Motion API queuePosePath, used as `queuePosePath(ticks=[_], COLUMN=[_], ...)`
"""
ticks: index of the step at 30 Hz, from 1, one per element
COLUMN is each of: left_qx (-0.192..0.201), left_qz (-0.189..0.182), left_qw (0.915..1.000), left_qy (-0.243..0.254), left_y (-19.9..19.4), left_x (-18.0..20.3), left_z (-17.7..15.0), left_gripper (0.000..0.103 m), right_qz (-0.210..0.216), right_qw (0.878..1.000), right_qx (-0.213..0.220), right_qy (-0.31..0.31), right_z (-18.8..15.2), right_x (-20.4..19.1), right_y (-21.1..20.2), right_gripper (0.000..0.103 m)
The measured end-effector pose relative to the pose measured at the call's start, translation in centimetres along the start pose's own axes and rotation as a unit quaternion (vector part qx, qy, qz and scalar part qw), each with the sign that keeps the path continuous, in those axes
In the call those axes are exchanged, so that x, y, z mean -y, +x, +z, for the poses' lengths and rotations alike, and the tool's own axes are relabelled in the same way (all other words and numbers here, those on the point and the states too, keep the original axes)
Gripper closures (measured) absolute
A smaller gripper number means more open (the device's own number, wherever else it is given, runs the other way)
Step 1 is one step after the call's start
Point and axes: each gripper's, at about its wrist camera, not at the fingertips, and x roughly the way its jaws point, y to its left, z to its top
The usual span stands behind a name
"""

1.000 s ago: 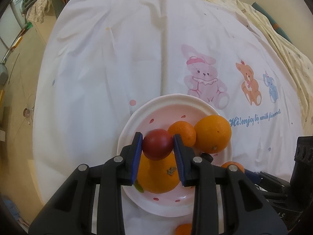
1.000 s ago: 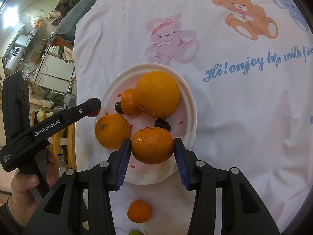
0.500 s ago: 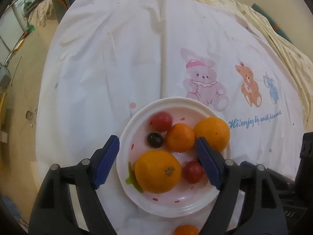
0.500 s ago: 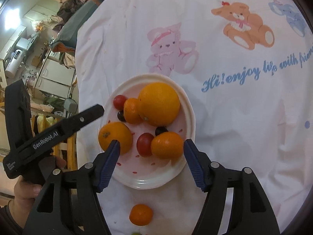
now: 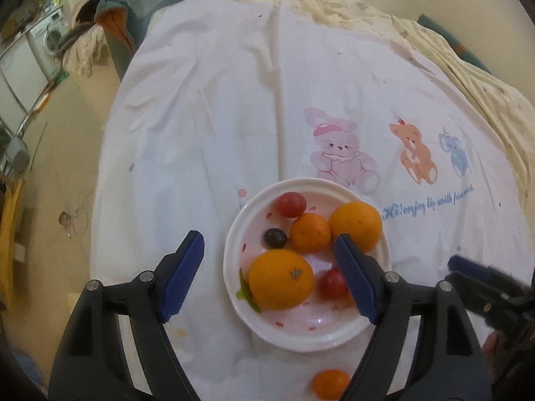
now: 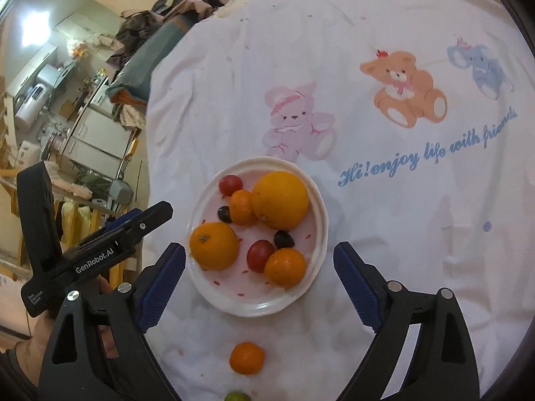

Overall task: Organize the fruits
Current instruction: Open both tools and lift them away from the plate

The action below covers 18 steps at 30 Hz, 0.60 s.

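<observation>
A white plate (image 6: 311, 284) (image 5: 301, 332) on the cartoon-print cloth holds two large oranges (image 6: 280, 199) (image 6: 214, 245), two small mandarins (image 6: 286, 266) (image 6: 242, 207), two red tomatoes (image 6: 260, 250) (image 6: 230, 184) and two dark grapes (image 6: 284, 239). A loose mandarin (image 6: 246, 357) (image 5: 331, 384) lies on the cloth in front of the plate. My left gripper (image 5: 271, 272) is open and empty, raised over the plate's near side. My right gripper (image 6: 259, 289) is open and empty, raised above the plate's near rim.
A small green fruit (image 6: 236, 396) lies at the cloth's near edge. The table edge drops to the floor on the left (image 5: 67, 167). A chair with clothes (image 5: 133, 16) stands behind. A cream patterned cloth (image 5: 468, 67) lies at the far right.
Both grippers opened, letting go of the tomato and the mandarin onto the plate, then drew back and up away from it.
</observation>
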Motion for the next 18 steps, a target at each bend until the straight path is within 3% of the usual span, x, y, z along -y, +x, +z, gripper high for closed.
queuePosePath(ticks=[8,18], left_qx=[0.005,-0.006], left_qz=[0.003,-0.003], left_qw=[1.0,0.9998], left_qy=[0.002,-0.019], left_y=[-4.1,-6.8], left_x=[-0.1,-1.1], left_z=[-1.7,-7.3], left_gripper=[0.025,0.025], right_qz=[-0.011,-0.027], right_qw=[1.0,0.999], right_qx=[0.015,0.023], right_qy=[-0.016,-0.016], right_z=[-1.8,-5.7], right_x=[-1.7,-1.2], right_y=[-3.5,-6.1], right_gripper=[0.011,0.011])
